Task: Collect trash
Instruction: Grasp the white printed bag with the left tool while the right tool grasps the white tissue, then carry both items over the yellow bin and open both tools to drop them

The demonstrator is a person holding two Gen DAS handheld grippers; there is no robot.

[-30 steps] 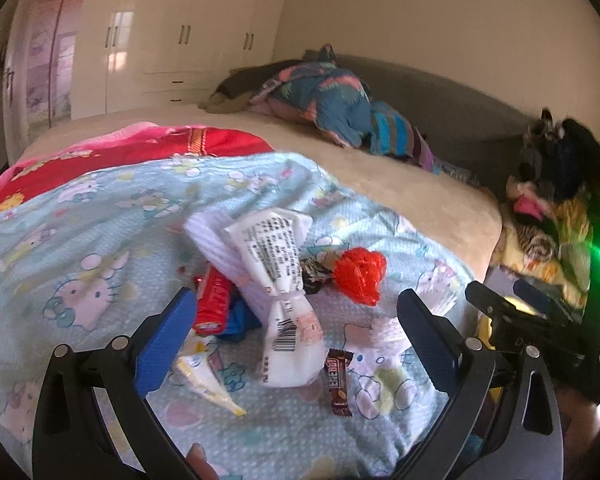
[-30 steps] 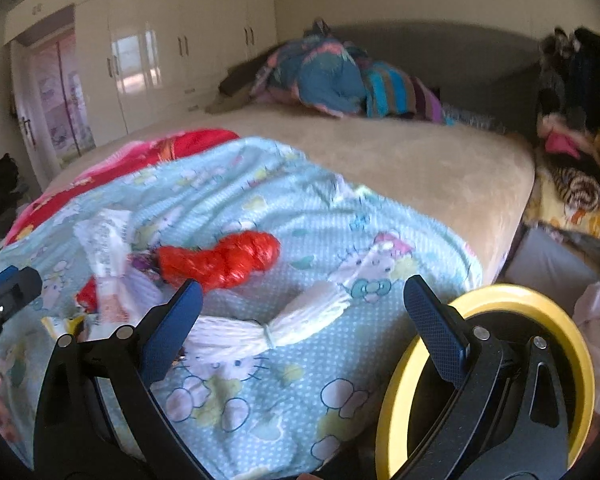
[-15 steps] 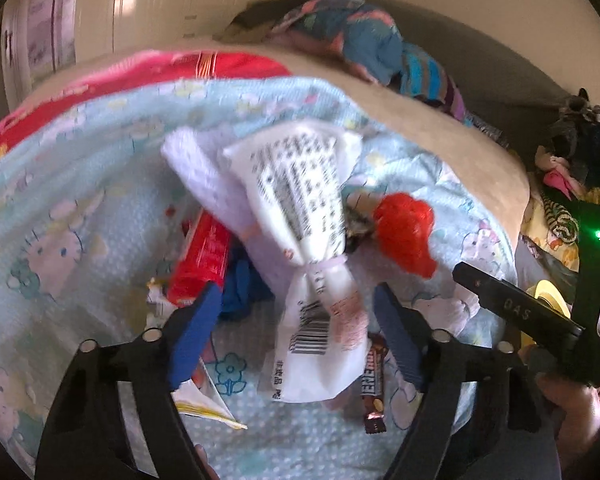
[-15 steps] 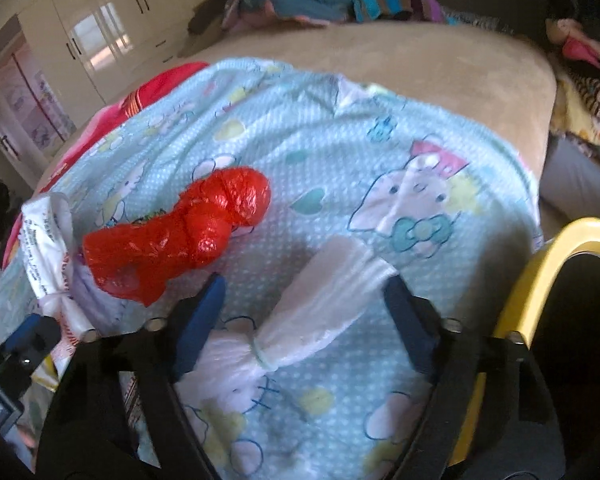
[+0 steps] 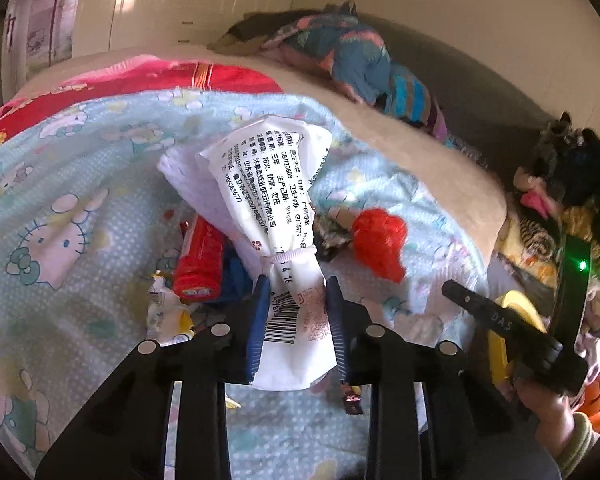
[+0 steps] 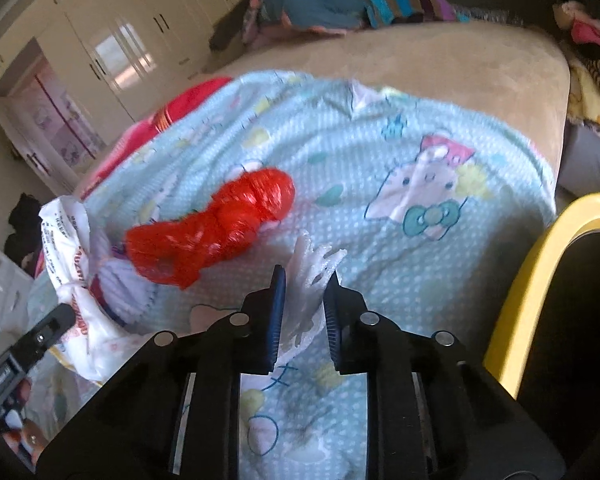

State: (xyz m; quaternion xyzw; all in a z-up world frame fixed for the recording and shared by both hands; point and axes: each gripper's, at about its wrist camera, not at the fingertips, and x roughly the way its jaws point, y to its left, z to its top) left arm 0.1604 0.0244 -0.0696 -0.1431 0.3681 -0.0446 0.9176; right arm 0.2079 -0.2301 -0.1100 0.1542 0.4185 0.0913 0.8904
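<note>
1. The left gripper (image 5: pixel 296 320) is closed on the near end of a white printed bag (image 5: pixel 268 200), just below the band that ties its waist. The far end of the bag stands up over the bed (image 5: pixel 420 160).
2. The right gripper (image 6: pixel 303 312) is clamped on a thin white foam wrap (image 6: pixel 314 268), which sticks up between its fingers. Only a narrow strip of the wrap seems to be caught.
3. More trash lies on the blue cartoon blanket (image 5: pixel 60 200): a red tube (image 5: pixel 200 256) just left of the bag, a crumpled yellow-and-white wrapper (image 5: pixel 168 312) near it, a small candy bar (image 5: pixel 352 396) under the left gripper, and a knotted red plastic bag (image 6: pixel 216 224) between the two grippers.
4. A yellow-rimmed bin (image 6: pixel 540 272) stands at the right edge of the bed, near the right gripper; I take it for the place the trash goes.
5. Risks from here, as I judge them:
   - The white printed bag is slick and soft, so it may slide out if it is swung fast.
   - The foam wrap is light and thinly held; a quick move could tear it or pull it free.
   - The bag's loose far end could brush the red tube or red plastic bag and knock them off the bed.
   - The blanket could be pinched and dragged along.
</note>
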